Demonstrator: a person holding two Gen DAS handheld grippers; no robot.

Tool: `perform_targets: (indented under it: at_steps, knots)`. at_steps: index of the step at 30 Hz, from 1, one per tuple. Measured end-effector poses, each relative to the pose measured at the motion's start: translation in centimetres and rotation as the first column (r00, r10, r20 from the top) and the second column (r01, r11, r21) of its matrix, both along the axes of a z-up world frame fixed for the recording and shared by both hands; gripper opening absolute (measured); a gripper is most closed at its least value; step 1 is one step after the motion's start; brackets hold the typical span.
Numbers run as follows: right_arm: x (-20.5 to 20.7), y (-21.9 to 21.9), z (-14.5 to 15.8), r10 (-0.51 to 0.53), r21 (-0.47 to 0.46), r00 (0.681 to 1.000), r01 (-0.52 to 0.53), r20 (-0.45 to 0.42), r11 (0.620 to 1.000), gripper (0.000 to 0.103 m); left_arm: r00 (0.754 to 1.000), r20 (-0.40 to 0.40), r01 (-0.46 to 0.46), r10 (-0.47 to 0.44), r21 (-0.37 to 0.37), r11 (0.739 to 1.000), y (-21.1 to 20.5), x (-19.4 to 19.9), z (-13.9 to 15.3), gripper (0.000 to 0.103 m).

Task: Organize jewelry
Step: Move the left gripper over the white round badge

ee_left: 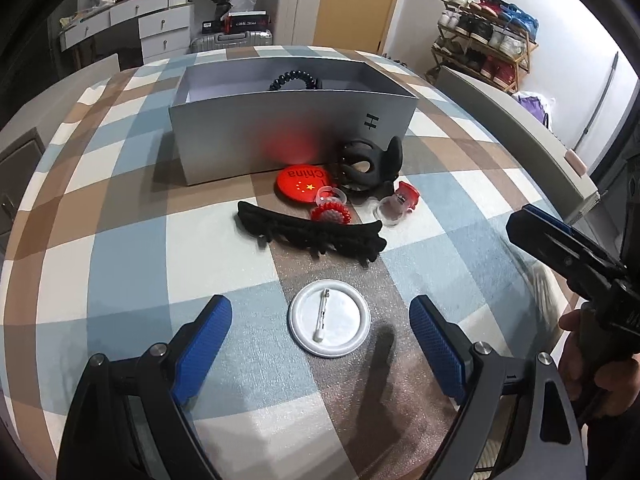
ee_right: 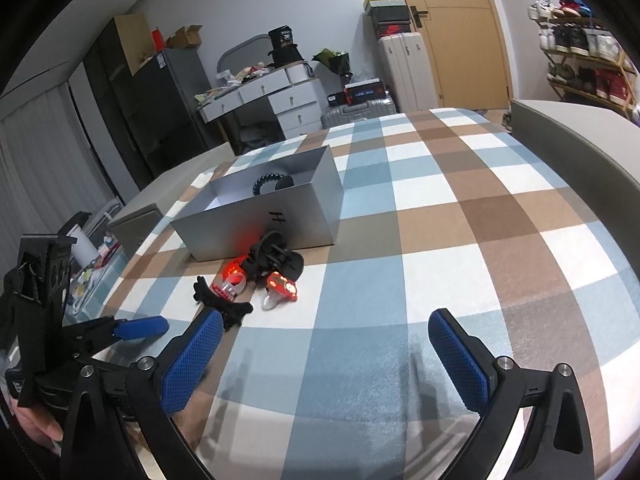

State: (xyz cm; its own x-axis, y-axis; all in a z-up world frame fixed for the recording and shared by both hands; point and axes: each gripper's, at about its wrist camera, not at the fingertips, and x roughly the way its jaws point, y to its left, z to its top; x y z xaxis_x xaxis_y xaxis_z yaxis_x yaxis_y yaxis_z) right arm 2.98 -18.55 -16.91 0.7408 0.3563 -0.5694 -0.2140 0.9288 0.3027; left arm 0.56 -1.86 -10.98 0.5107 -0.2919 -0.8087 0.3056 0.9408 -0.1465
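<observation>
A white round pin badge (ee_left: 329, 318) lies face down on the checked tablecloth, between the blue pads of my left gripper (ee_left: 320, 308), which is open and just above it. Beyond it lie a long black hair clip (ee_left: 312, 234), a red badge (ee_left: 302, 184), two red rings (ee_left: 330, 210) (ee_left: 400, 200) and a black claw clip (ee_left: 366, 164). A silver box (ee_left: 288, 120) behind them holds a black spiral hair tie (ee_left: 294, 80). My right gripper (ee_right: 326, 328) is open over bare cloth, right of the hair clip (ee_right: 222, 304) and the ring (ee_right: 282, 286).
A grey chair back (ee_right: 580, 152) stands at the table's right edge. A dresser (ee_right: 280, 100), suitcases (ee_right: 404, 72) and a shoe rack (ee_right: 584, 64) are far behind the table. The cloth right of the box (ee_right: 260, 216) is bare.
</observation>
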Motion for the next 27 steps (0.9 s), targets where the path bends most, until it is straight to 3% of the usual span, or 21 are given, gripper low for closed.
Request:
perform_targets:
  at_steps: [6,9,13,27]
  knots:
    - [-0.1,0.3,-0.1,0.009,-0.009,1.000,-0.009,0.002,1.000,0.103,1.000,0.018,0.001,-0.003,0.120,0.993,-0.8,-0.3,-0.1,0.071]
    - [-0.1,0.3,-0.2,0.009,-0.007,1.000,-0.009,0.000,1.000,0.103,1.000,0.022,0.003,-0.006,0.138,0.990,-0.8,-0.3,-0.1,0.065]
    - [-0.1,0.3,-0.2,0.010,-0.007,1.000,-0.010,-0.001,1.000,0.103,0.999,0.036,-0.001,-0.004,0.140,0.990,-0.5,-0.2,0.0,0.037]
    - [0.9,1.0,0.9,0.052,-0.013,0.999,-0.052,0.006,0.999,0.103,0.997,0.074,-0.011,0.003,0.108,0.994,0.1,-0.3,1.3,0.037]
